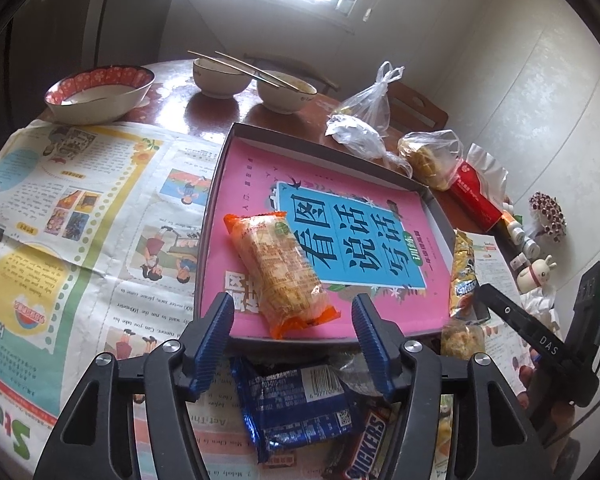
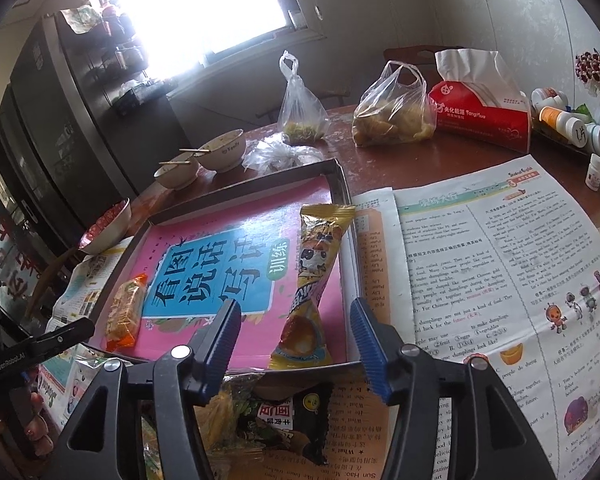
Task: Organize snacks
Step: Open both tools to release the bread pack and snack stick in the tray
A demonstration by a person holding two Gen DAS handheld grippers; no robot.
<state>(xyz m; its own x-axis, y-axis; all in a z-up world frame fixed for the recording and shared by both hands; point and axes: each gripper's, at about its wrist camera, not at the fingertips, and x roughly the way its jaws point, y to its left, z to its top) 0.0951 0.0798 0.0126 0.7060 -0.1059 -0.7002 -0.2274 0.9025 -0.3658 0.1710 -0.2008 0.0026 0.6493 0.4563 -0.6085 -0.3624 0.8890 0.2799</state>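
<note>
Nearest, the left gripper (image 1: 294,334) hangs with blue pads spread and nothing between them, just short of a long orange crinkly-plastic snack packet (image 1: 280,270) lying in a shallow grey tray (image 1: 440,216). At the right, the right gripper (image 2: 296,338) likewise gapes, unloaded, near a yellow foil snack packet (image 2: 314,276) in that tray. Both packets look light, soft, slippery, crushable; pinch gently mid-length.

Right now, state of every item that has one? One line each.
left gripper: open, nothing between its fingers
right gripper: open, empty
orange snack pack: sealed, lying flat in the tray
yellow snack pack: sealed, in the tray, top end propped on the rim
tray: holds a pink book and two snacks
blue snack pack: outside the tray, on the newspaper
tissue pack: open, tissue sticking out
two small bowls: chopsticks across them
</note>
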